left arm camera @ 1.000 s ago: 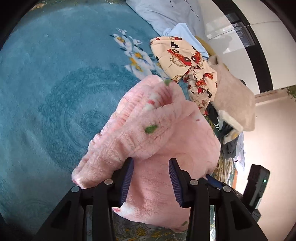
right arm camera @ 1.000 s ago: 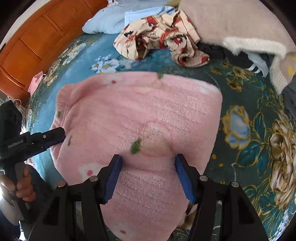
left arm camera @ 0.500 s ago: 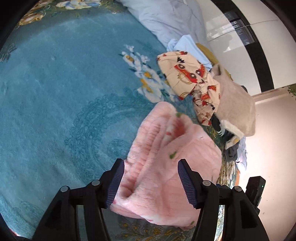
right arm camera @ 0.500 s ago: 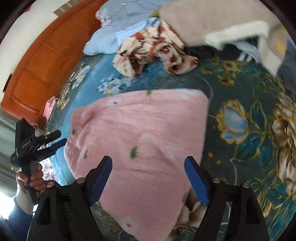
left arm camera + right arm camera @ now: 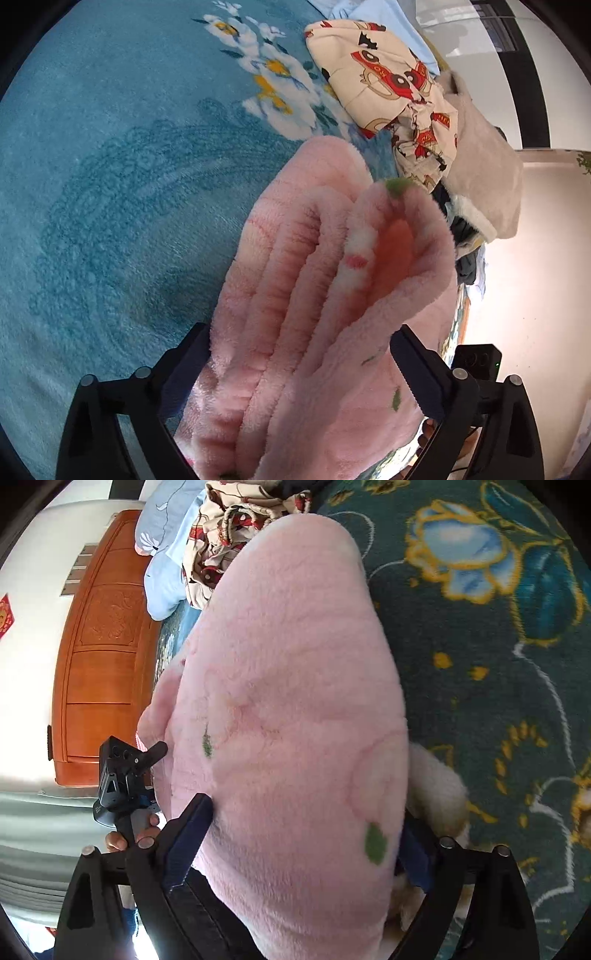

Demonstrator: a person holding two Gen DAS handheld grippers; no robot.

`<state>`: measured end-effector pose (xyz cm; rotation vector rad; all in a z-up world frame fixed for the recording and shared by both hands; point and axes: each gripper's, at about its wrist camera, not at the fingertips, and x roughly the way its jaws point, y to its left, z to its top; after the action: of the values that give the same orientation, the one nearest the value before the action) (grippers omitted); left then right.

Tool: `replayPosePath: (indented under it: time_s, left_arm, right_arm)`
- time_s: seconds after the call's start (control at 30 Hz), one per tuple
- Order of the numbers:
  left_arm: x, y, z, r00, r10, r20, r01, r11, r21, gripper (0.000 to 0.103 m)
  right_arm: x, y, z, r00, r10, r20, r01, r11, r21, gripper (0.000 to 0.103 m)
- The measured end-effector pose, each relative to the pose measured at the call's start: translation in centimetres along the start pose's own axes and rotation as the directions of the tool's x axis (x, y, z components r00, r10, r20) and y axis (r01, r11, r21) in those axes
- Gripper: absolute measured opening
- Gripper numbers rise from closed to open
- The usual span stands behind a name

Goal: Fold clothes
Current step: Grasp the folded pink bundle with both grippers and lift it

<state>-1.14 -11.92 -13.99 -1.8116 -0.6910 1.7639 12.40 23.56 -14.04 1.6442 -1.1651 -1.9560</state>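
A folded pink fleece garment (image 5: 314, 295) with small green and red marks lies on the blue bedspread (image 5: 110, 184). My left gripper (image 5: 306, 369) straddles its near end; the jaws are opening and stand wide, and the layered fleece bulges between them without being pinched. In the right wrist view the same pink garment (image 5: 288, 664) fills the middle. My right gripper (image 5: 301, 845) is also opening, its blue pads on either side of the bulky fabric. The left gripper (image 5: 125, 775), held by a hand (image 5: 129, 834), shows at the garment's far edge.
A cream garment with red cartoon prints (image 5: 391, 77) and a beige fleece piece (image 5: 487, 177) are piled beyond the pink one. Light blue bedding (image 5: 162, 572) and a wooden headboard (image 5: 99, 646) lie further off. Dark green floral blanket (image 5: 498, 664) spreads to the right.
Both grippers' jaws have spread from a close grip on the pink fleece to wide apart. Both moved down and closer over the garment, and the right wrist view has rolled.
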Motion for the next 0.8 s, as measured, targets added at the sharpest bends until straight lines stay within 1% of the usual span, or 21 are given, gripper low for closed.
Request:
replayPosePath:
  time_s: [0.03,0.07,0.1,0.17,0.27,0.37,0.47,0.5,0.63,0.7,0.73,0.8]
  left_arm:
    - [0.0,0.1,-0.1,1.000,-0.005,0.008,0.005,1.000,0.004,0.100]
    - [0.0,0.3,-0.2,1.000,-0.018,0.019,0.018,1.000,0.003,0.101]
    - [-0.1,0.4,-0.4,0.999,-0.031,0.030,0.032,1.000,-0.001,0.103]
    - [-0.2,0.8,-0.6,0.997,-0.054,0.051,0.054,0.998,-0.009,0.103]
    - [-0.1,0.8,-0.7,0.996,-0.057,0.062,0.057,0.998,-0.001,0.103]
    - [0.0,0.4,-0.7,0.998,-0.032,0.060,0.031,0.999,0.016,0.103]
    - [0.0,-0.1,-0.6,0.998,0.012,0.060,-0.012,1.000,0.008,0.103]
    - [0.0,-0.3,-0.5,0.998,0.027,0.060,-0.027,1.000,0.003,0.102]
    - [0.3,-0.9,-0.7,0.998,0.036,0.042,-0.037,0.998,0.041,0.100]
    - [0.4,-1.1,-0.8,0.997,0.070,0.035,-0.073,0.995,0.066,0.094]
    - [0.4,-1.2,-0.8,0.995,0.092,0.033,-0.095,0.993,0.075,0.092]
    - [0.4,-1.4,-0.8,0.993,0.111,0.037,-0.114,0.991,0.069,0.091]
  right_arm:
    - [0.1,0.0,0.0,1.000,0.007,0.007,-0.007,1.000,-0.002,0.100]
    - [0.2,0.1,0.0,1.000,0.015,0.013,-0.014,1.000,-0.005,0.101]
    - [0.4,0.1,-0.1,1.000,0.022,0.020,-0.022,1.000,-0.007,0.102]
    - [0.5,0.3,-0.2,0.999,0.028,0.033,-0.027,0.999,-0.020,0.102]
    - [0.6,0.3,-0.5,0.998,0.032,0.052,-0.031,0.999,-0.023,0.102]
    - [0.8,0.2,-0.1,0.998,0.044,0.053,-0.044,0.999,-0.001,0.103]
    - [0.9,0.4,0.3,0.998,0.044,0.052,-0.045,0.999,0.010,0.103]
    - [1.0,0.7,0.4,0.998,0.040,0.054,-0.041,0.999,0.004,0.103]
    - [1.5,1.9,1.0,0.998,0.028,0.050,-0.026,0.998,-0.050,0.103]
    - [2.0,2.4,1.1,0.999,0.018,0.038,-0.015,0.997,-0.080,0.103]
    - [2.2,2.4,1.1,0.999,0.016,0.036,-0.013,0.996,-0.084,0.103]
    - [2.5,2.1,1.3,0.999,0.018,0.030,-0.016,0.997,-0.072,0.103]
